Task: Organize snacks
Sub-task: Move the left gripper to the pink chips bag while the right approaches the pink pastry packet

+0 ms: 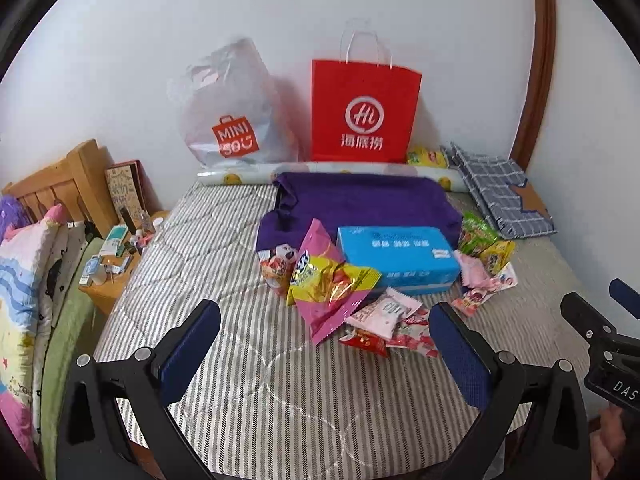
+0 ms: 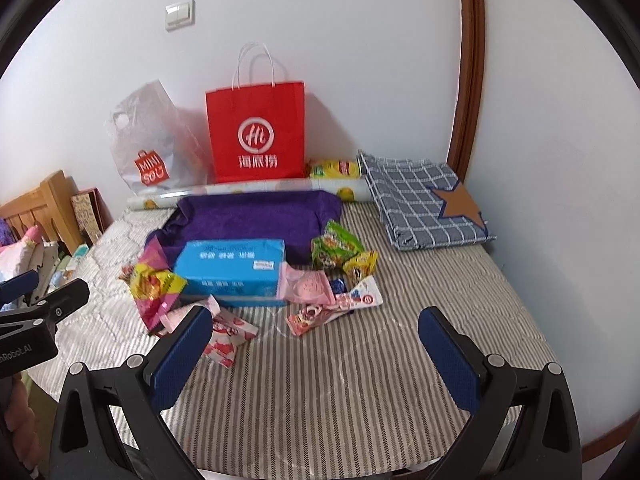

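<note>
Both grippers, left (image 1: 326, 344) and right (image 2: 316, 350), hover released and empty over my striped bed (image 2: 340, 380). Snack packets (image 1: 332, 284) lie scattered around the blue box (image 1: 400, 256), unsorted. Judged step: approach; next, close on one packet.

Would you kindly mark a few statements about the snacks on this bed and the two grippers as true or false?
1. The left gripper holds a snack packet. False: it is open and holds nothing.
2. The right gripper is open. True.
3. The blue box lies in front of the purple cloth. True.
4. The red paper bag lies flat on the bed. False: it stands upright against the wall.
</note>
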Demonstrator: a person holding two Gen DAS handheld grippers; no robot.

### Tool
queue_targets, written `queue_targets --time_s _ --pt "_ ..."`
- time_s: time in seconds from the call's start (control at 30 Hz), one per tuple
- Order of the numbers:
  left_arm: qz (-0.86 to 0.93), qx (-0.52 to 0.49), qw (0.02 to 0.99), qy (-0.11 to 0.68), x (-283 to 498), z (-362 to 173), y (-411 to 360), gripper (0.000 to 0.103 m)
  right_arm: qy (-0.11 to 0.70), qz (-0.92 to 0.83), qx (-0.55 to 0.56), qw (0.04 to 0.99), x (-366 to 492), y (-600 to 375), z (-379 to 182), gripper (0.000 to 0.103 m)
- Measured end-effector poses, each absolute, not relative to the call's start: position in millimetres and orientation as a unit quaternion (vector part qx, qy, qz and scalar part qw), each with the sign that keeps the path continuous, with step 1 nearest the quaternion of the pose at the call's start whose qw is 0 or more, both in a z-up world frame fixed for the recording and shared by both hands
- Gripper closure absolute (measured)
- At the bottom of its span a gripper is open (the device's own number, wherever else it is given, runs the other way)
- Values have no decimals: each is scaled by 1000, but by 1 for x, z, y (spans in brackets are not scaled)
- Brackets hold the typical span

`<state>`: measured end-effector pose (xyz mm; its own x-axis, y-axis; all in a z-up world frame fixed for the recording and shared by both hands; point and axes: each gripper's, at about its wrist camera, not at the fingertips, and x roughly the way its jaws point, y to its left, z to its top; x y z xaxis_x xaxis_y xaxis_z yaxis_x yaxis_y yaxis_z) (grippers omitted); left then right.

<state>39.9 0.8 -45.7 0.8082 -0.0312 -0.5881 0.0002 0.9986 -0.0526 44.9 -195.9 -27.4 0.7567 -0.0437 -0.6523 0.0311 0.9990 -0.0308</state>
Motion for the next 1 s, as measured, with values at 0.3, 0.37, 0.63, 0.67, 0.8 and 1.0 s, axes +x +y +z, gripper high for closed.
queue_targets --time_s 0.3,0.37,0.63,0.67,0.8,1.0 --pt "-16 -51 930 363 63 -76 5 1 383 -23 -3 923 66 -200 -55 0" --pt "-20 -61 920 386 65 -86 6 1 390 -23 0 920 70 -202 -63 0" --pt "-26 -68 906 416 85 -112 10 1 415 -42 17 909 91 -208 -86 0" --pt "-25 -68 905 418 88 -116 11 1 417 -45 16 908 93 -209 -88 0" --pt "-27 -74 901 427 99 -127 17 1 428 -59 9 902 104 -213 -100 0" --pt "-17 -78 895 439 114 -141 24 1 444 -76 12 893 118 -228 -119 0"
